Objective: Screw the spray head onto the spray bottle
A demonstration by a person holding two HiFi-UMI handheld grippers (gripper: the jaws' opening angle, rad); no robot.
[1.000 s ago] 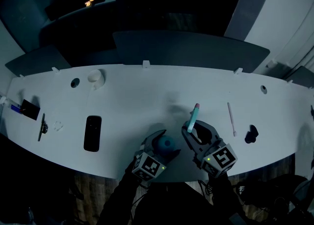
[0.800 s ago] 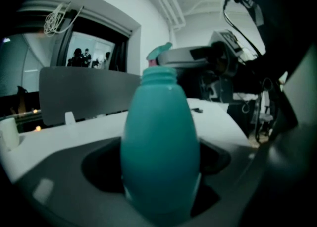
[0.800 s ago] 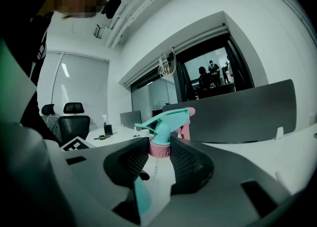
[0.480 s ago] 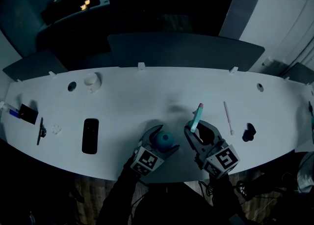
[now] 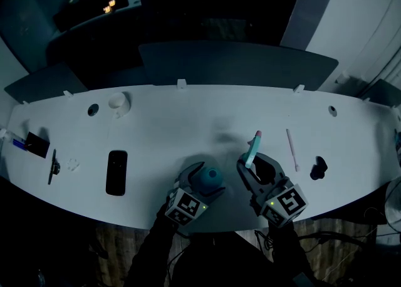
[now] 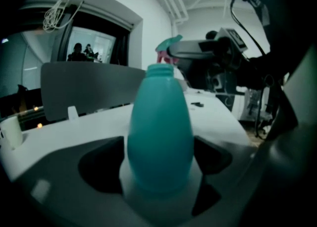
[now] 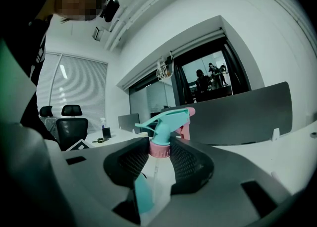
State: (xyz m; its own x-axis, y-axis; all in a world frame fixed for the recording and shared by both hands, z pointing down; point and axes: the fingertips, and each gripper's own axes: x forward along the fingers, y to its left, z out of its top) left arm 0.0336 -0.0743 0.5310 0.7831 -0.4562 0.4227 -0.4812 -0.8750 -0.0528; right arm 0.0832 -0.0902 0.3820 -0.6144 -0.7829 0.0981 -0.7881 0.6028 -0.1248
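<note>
The left hand-held gripper (image 5: 209, 178) is seen at the near edge of the white desk (image 5: 188, 123), at about six o'clock in the head view. Its jaws have just been opening and are now spread wide, and the teal spray bottle (image 6: 160, 132) is stood upright on the desk between them, its neck uncapped. The pads lie just beside the bottle's sides and are not seen to press on it.

The right hand-held gripper (image 5: 254, 161) is found at three o'clock of the bottle, near it but apart. Its jaws are closed on the spray head (image 7: 166, 122) at the pink collar, with the teal nozzle above the pads and the thin tube hung below.

A flat black device (image 5: 117, 172) lies at nine o'clock, well apart.
</note>
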